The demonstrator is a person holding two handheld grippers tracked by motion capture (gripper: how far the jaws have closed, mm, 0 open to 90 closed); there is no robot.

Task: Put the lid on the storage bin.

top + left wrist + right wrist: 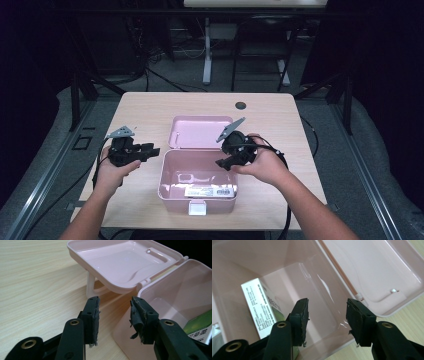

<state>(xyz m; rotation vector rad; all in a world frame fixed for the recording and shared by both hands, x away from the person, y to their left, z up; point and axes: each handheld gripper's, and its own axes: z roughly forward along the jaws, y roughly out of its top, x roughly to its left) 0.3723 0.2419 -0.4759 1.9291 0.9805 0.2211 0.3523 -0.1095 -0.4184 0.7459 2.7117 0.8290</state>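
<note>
A pink plastic box (165,175) stands open in the middle of the wooden table, its lid (200,132) folded back flat behind it. A small carton (210,191) with a white printed label lies inside, by the near wall. My left gripper (152,150) hovers just left of the box, open, with nothing between its jaws; in its own view my left gripper (114,307) points at the box's corner (172,290) below the lid (120,262). My right gripper (222,164) hangs over the box's right rim, open and empty. From there my right gripper (327,307) looks down into the box past the carton (262,307).
The table (150,105) has a dark round hole (241,105) near its far edge. A white latch (197,207) sits on the box's near front. Cables trail from both grippers off the near edge. Desk legs and wires stand on the floor beyond.
</note>
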